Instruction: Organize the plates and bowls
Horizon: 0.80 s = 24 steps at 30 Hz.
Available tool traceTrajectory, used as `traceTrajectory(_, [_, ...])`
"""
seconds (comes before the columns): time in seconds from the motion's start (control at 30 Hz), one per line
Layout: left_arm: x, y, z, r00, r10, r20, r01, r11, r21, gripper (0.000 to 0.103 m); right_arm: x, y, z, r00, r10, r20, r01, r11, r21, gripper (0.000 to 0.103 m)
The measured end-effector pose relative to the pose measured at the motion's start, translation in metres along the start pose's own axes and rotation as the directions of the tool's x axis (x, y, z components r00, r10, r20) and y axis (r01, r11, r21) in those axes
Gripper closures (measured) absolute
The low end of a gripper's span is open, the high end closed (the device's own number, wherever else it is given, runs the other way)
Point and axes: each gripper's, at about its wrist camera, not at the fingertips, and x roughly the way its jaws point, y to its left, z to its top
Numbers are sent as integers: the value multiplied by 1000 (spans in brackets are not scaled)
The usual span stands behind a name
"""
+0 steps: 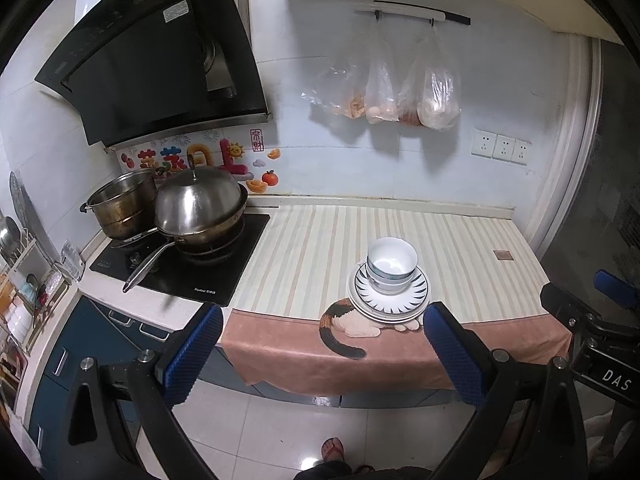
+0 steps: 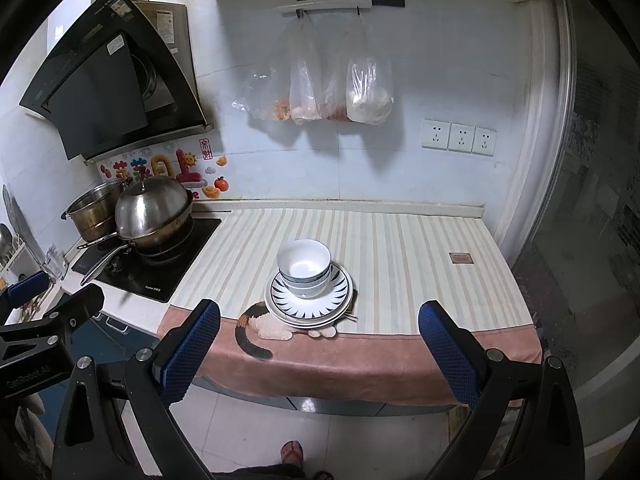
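Stacked white bowls [image 1: 392,265] [image 2: 305,268] sit on a stack of plates [image 1: 416,292] [image 2: 340,292]; the top plate has a dark leaf pattern. The stack stands near the front edge of the striped counter mat [image 1: 312,248] [image 2: 400,248]. My left gripper [image 1: 322,316] is open and empty, held back from the counter, in front of the stack and a little left of it. My right gripper [image 2: 320,312] is open and empty, also back from the counter, with the stack between its fingers in view. Each gripper shows at the edge of the other's view.
A stove [image 1: 180,264] at the left holds a lidded wok [image 1: 200,208] and a steel pot [image 1: 120,204], with a range hood [image 1: 152,60] above. Plastic bags [image 1: 400,92] hang on the back wall. A dish rack [image 1: 20,280] stands far left. A window frame [image 2: 540,140] bounds the right.
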Motion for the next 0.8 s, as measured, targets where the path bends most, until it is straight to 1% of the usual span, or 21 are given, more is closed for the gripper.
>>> traceTrajectory(0.8, [-1,1,-5,1000,22,-21,-23,999,-28,0,4,10,3,1000,-3,-1,3,1000,-18,1])
